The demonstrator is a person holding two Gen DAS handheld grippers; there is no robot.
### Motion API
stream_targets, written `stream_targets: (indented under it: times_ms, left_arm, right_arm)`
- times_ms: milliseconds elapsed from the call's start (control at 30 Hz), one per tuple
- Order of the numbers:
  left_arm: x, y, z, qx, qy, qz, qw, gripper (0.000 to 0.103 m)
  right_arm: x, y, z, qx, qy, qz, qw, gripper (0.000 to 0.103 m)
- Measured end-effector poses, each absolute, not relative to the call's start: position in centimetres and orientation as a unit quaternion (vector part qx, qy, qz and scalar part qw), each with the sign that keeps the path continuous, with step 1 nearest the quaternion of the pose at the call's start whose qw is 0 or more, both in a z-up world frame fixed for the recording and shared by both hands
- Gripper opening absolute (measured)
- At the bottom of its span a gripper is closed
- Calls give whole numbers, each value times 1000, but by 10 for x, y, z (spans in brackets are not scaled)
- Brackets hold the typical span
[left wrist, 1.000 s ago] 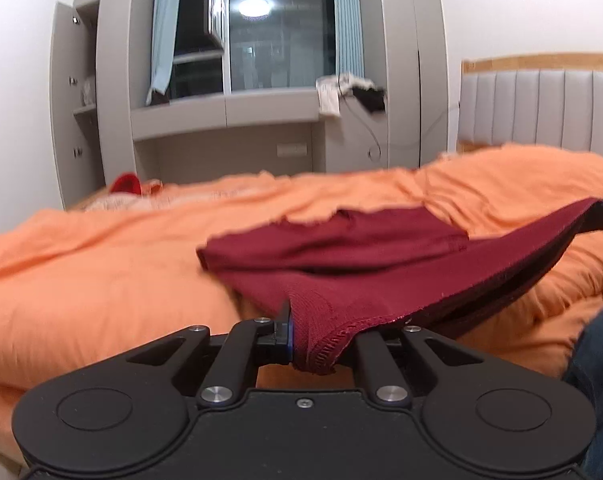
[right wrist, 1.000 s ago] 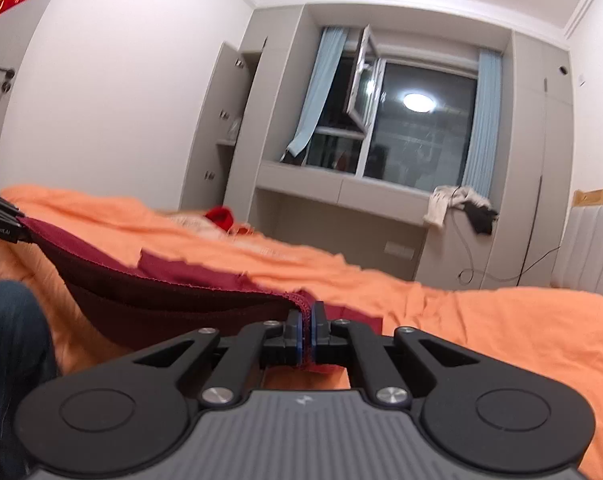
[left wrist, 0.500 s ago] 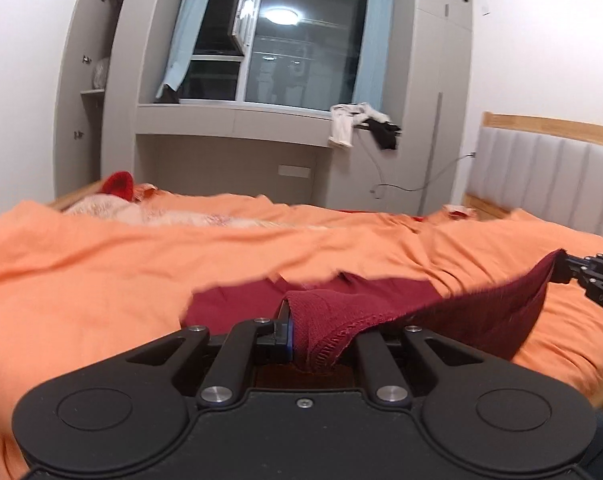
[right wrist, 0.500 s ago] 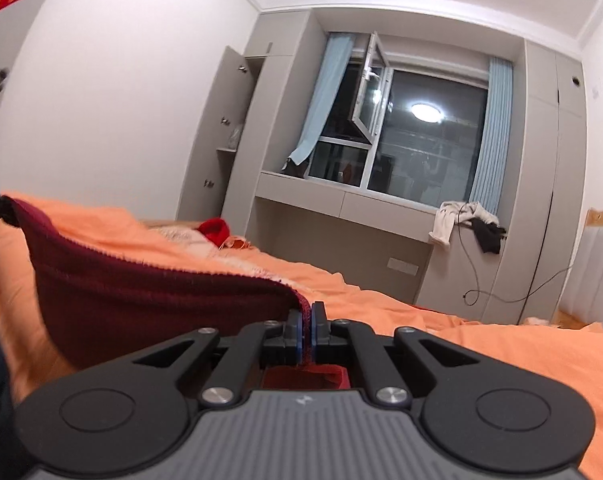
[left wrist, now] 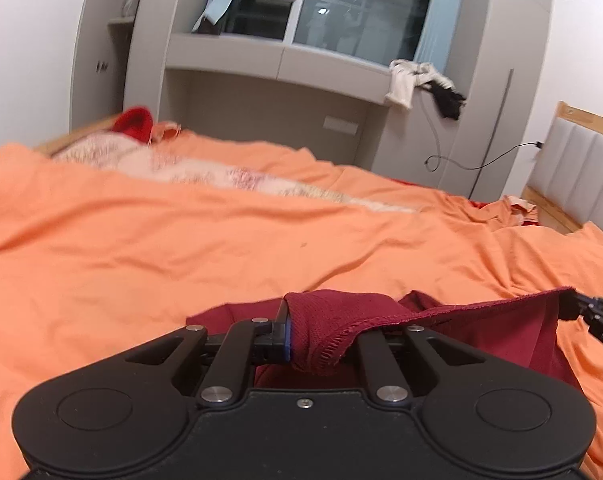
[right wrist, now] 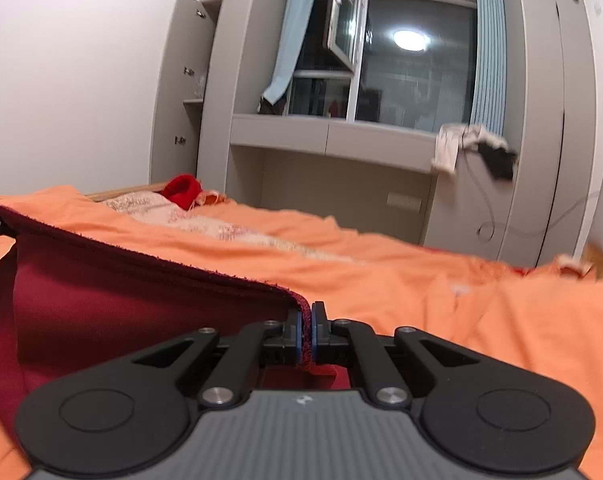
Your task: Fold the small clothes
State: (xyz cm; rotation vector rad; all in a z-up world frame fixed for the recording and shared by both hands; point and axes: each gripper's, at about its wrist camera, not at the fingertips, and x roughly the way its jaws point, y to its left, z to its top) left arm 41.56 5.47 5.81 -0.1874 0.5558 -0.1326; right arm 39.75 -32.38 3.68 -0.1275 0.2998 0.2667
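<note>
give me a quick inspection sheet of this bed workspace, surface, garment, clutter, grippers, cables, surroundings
surface: orange duvet over the bed, wrinkled.
job's things: dark red garment, edge stretched between both grippers, the rest hanging toward the duvet.
clutter: bright red item and pale patterned fabric on the bed's far side; white cloth and black cloth hanging off the ledge.
grippers: left gripper clamps a bunched corner of the garment; right gripper clamps another corner, jaws nearly together.
cables: dark cable looping down the cabinet side.
surroundings: window, blue curtains, grey cabinets, padded headboard.
</note>
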Motion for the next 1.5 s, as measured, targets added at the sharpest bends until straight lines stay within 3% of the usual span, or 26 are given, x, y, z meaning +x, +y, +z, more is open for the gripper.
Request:
stream_targets:
  times_ms: [267, 333, 367, 400, 433, 467, 600, 700, 767, 933, 1133, 1200, 1233, 1300, 1367, 1500]
  left_arm:
    - [456, 58, 4, -115, 320, -50, 939, 17]
    - [461, 61, -2, -122, 327, -46, 936, 30]
    - [460, 65, -4, -129, 327, -44, 935, 43]
    - [459, 68, -4, -135, 324, -42, 935, 57]
    - [458, 71, -4, -142, 321, -40, 936, 63]
    - [457, 75, -3, -149, 316, -40, 936, 71]
    - [450, 85, -1, -165, 300, -42, 939, 86]
    - [442, 86, -1, -152, 300, -54, 940, 89]
    - [437, 86, -3, -140, 300, -65, 941, 95]
    - [433, 80, -13, -106, 324, -81, 937, 97]
    - [428, 75, -22, -67, 341, -87, 934, 75]
    - [429, 73, -27, -60, 352, -84, 930, 61]
    - [428, 73, -29, -54, 354, -83, 930, 55]
    - [428, 72, -32, -42, 356, -81, 930, 28]
    - [427, 75, -32, -47, 356, -77, 930, 6]
    - [418, 84, -19, -78, 330, -60, 939, 5]
  right_arm:
    - [445, -321, -2, -63, 217, 145, 963, 5]
    - [451, -321, -9, -60, 232, 150, 959, 6]
    - [453, -319, -10, -61, 236, 149, 958, 8]
    - [455, -319, -13, -61, 241, 148, 957, 12]
    - [455, -319, -15, -59, 245, 148, 956, 15]
    - [456, -321, -17, -55, 249, 147, 956, 25]
    - [458, -323, -16, -49, 253, 137, 956, 66]
    - [456, -332, -12, -35, 254, 136, 957, 84]
    - [456, -340, -10, -21, 260, 150, 954, 93]
    - [457, -339, -12, -18, 274, 181, 944, 94]
    - [468, -307, -21, -77, 291, 189, 935, 77]
    - [473, -299, -25, -88, 302, 191, 930, 56]
    - [475, -296, -27, -91, 307, 193, 928, 50]
    - [474, -291, -28, -103, 305, 188, 928, 13]
    - [472, -289, -27, -114, 293, 178, 932, 9]
    - [470, -302, -8, -104, 242, 132, 956, 6]
